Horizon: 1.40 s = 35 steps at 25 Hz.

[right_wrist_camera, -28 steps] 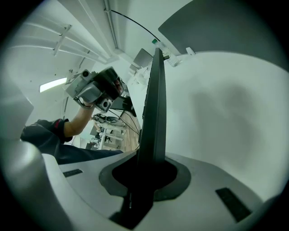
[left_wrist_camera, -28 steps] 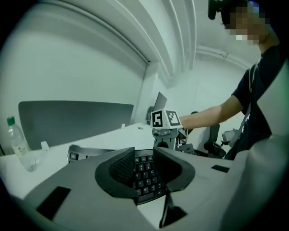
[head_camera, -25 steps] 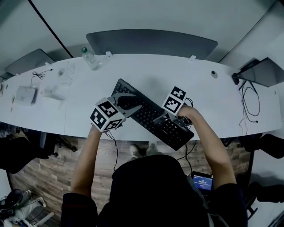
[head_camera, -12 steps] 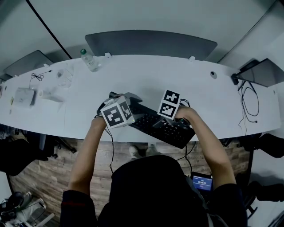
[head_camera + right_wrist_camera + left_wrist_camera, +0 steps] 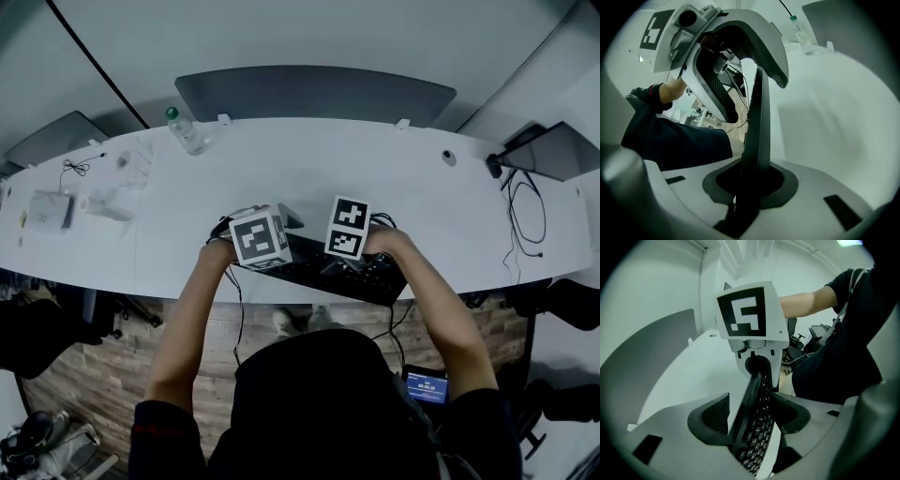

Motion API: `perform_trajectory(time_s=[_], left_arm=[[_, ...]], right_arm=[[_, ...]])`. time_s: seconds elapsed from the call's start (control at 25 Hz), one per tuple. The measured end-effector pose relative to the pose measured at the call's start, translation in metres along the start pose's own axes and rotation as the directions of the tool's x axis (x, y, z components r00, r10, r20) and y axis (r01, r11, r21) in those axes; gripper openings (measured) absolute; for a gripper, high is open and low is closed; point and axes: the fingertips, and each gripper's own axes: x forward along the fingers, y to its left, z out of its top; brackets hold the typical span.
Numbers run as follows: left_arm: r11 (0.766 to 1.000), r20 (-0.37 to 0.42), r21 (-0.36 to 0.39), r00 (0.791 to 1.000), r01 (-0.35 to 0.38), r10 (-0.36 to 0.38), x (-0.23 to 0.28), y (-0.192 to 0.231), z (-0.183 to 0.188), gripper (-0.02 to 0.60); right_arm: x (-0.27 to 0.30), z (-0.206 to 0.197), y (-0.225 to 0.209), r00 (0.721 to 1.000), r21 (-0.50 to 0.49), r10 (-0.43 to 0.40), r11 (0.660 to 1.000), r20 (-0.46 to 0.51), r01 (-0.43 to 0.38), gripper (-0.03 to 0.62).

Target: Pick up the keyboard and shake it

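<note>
Two grippers are at the keyboard (image 5: 323,270), yet only one grips it. My right gripper (image 5: 349,251) has its jaws closed narrow on the board's thin edge, which stands upright between the pads in the right gripper view. My left gripper (image 5: 270,225) has just been opening. Its jaws now stand wide with the keyboard between them, keys turned toward the right-hand pad, a clear gap on the other side, and no squeeze that I can see. A second ago the keyboard lay slanted across the table (image 5: 309,169), its far corner reaching well out over the white top, and my two marker cubes were well apart. Now it lies nearly level across the picture, drawn back along the table's near edge, and the cubes sit just beside each other. That near edge runs right under the board, with my arms and body close behind it. Beyond the keyboard the tabletop is broad and bare up to the grey panel (image 5: 314,92). A bottle (image 5: 185,129) stands well off at the far left, and cables (image 5: 525,211) trail at the far right.
</note>
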Motion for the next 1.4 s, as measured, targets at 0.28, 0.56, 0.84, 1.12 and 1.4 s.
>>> perform_trajectory(time_s=[0.28, 0.56, 0.84, 1.12, 1.4], left_arm=[[0.998, -0.063, -0.026, 0.996, 0.061, -0.063, 0.017, -0.005, -0.016, 0.269], [0.990, -0.106, -0.068, 0.986, 0.124, -0.131, 0.029, -0.005, -0.031, 0.169], [0.990, -0.111, -0.063, 0.985, 0.123, -0.130, 0.037, 0.006, -0.033, 0.135], [0.993, -0.105, -0.057, 0.988, 0.107, -0.113, 0.040, 0.019, -0.036, 0.123], [0.988, -0.082, -0.067, 0.987, 0.136, -0.142, 0.045, 0.025, -0.036, 0.107]], right_arm=[[0.005, -0.002, -0.007, 0.997, -0.050, -0.031, 0.998, -0.064, 0.028, 0.081], [0.011, -0.001, -0.014, 0.992, -0.113, -0.048, 0.993, -0.119, 0.035, 0.081], [0.012, -0.002, -0.034, 0.989, -0.138, -0.068, 0.989, -0.131, 0.050, 0.083], [0.012, 0.002, -0.052, 0.990, -0.131, -0.077, 0.989, -0.122, 0.061, 0.095], [0.012, 0.000, -0.064, 0.988, -0.135, -0.086, 0.988, -0.127, 0.069, 0.115]])
